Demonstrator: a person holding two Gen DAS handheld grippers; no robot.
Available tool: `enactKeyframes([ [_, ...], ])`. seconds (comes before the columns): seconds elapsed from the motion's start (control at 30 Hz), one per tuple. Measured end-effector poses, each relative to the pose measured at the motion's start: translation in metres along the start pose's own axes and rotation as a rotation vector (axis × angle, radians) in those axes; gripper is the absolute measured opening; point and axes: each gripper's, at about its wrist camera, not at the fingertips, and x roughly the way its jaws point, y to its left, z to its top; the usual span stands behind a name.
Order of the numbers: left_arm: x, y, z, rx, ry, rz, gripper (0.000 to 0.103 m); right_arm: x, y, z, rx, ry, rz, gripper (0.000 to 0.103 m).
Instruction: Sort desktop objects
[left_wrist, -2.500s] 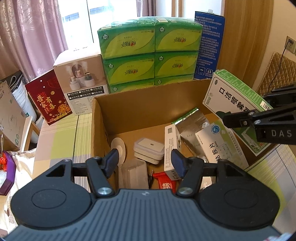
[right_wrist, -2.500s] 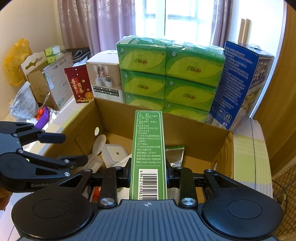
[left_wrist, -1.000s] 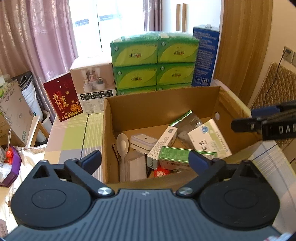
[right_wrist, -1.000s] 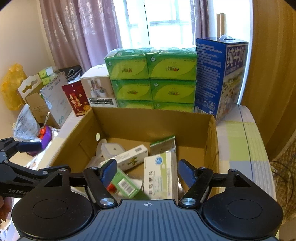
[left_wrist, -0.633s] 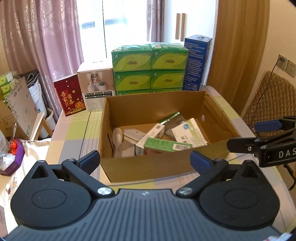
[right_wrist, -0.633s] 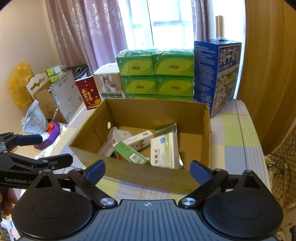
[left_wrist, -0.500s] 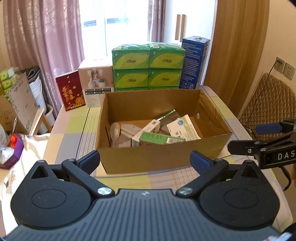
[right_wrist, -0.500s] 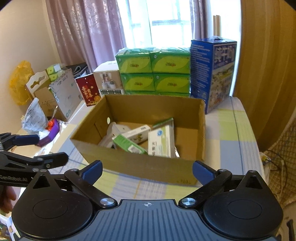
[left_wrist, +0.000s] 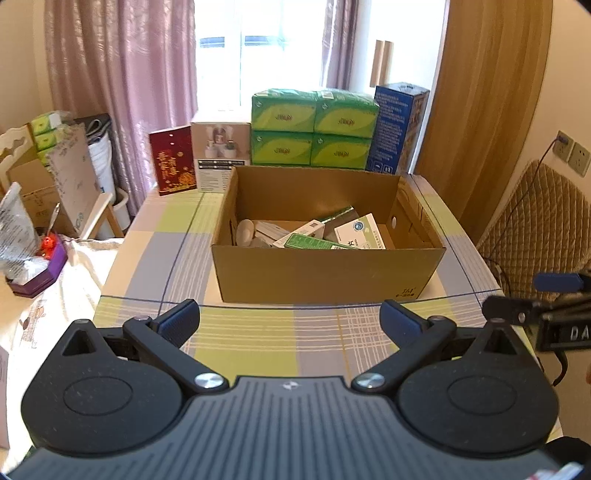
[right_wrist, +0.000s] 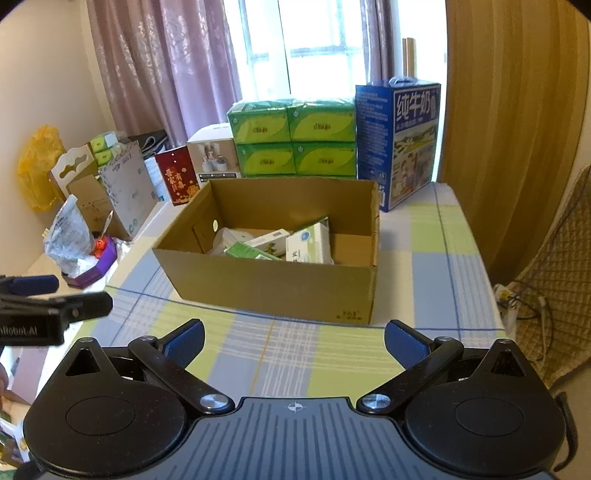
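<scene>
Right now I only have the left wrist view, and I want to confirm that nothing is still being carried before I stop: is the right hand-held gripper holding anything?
Observer: No. The right hand-held gripper is open, with nothing between its fingers.
Operator: The cardboard box shows me one wall hole. Is there one in the opposite wall?
Observer: Yes, a matching round hole sits in the opposite wall.
</scene>
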Motion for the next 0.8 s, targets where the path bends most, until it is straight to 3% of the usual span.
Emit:
enactKeyframes([
  [0.4, -0.042, -0.015, -0.025, -0.028, -0.002, -0.008, 0.102, -0.055, 0.011, -0.028, -0.025, -0.059, -0.032, 0.101],
  [0.8, -0.056, -0.029, -0.035, -0.022, -0.002, -0.015, 0.102, -0.070, 0.006, -0.039, -0.009, -0.057, -0.035, 0.101],
])
